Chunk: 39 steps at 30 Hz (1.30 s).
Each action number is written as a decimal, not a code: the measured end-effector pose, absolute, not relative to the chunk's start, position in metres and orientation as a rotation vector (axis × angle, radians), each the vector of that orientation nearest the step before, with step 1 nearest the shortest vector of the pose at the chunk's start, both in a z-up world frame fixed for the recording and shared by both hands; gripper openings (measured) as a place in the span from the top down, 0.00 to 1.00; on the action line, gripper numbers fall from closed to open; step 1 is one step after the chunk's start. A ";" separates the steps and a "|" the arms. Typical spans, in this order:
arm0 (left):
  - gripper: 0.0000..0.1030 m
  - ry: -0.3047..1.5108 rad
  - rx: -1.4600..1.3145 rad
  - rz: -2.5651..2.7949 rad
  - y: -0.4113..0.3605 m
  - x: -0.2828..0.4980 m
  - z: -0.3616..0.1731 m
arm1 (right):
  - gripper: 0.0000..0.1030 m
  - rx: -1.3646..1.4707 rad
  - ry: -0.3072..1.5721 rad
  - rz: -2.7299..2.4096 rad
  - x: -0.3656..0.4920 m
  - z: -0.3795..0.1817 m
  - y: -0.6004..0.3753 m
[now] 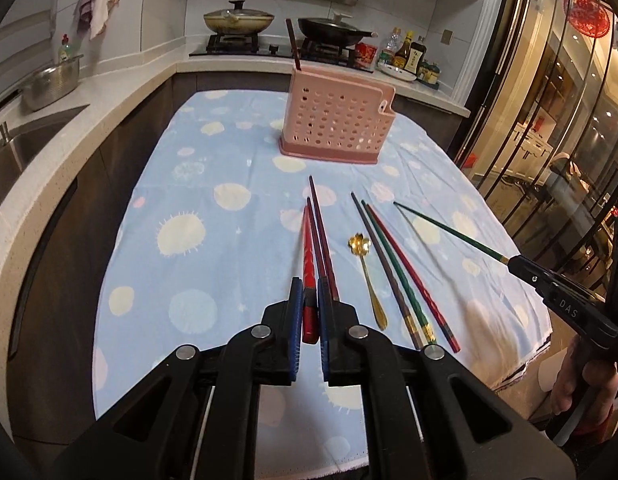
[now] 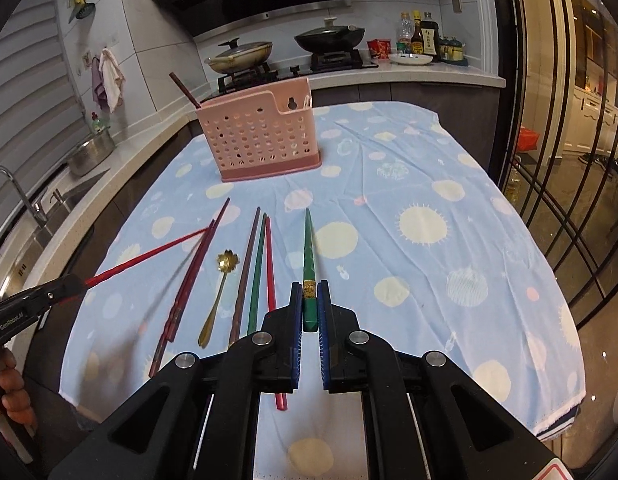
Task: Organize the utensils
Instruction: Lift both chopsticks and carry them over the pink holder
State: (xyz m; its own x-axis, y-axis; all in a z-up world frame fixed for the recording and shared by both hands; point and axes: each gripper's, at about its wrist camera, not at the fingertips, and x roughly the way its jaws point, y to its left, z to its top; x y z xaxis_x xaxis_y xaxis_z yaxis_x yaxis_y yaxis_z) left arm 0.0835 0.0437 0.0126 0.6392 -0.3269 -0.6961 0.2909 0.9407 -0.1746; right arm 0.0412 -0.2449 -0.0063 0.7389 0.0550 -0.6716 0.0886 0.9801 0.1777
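With each gripper's jaws clamped on a chopstick's butt end, the left gripper holds a red chopstick and the right gripper a green chopstick, both shafts pointing straight ahead toward the pink holder beyond the tips.

Two lidded pans on the stove

Pink holder matt perforated plastic; tablecloth soft creased cloth; spoon glossy (gold-toned) metal.

Both wrist cams angled down, close; share tablecloth, holder.
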 end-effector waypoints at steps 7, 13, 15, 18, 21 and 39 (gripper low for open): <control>0.93 0.701 -0.030 -0.353 0.036 0.102 0.050 | 0.93 0.194 0.652 -0.014 0.058 0.028 -0.251; 0.94 0.645 -0.011 -0.348 0.029 0.125 0.072 | 0.93 0.181 0.586 -0.002 0.077 0.055 -0.253; 0.94 0.629 -0.005 -0.347 0.026 0.133 0.079 | 0.93 0.176 0.567 -0.004 0.084 0.063 -0.254; 0.94 0.601 0.004 -0.346 0.022 0.146 0.091 | 0.93 0.175 0.542 0.000 0.096 0.075 -0.258; 0.94 0.580 0.010 -0.348 0.017 0.162 0.103 | 0.93 0.171 0.523 0.001 0.111 0.087 -0.261; 0.94 0.382 0.026 -0.379 -0.015 0.245 0.207 | 0.93 0.195 0.367 0.052 0.214 0.178 -0.267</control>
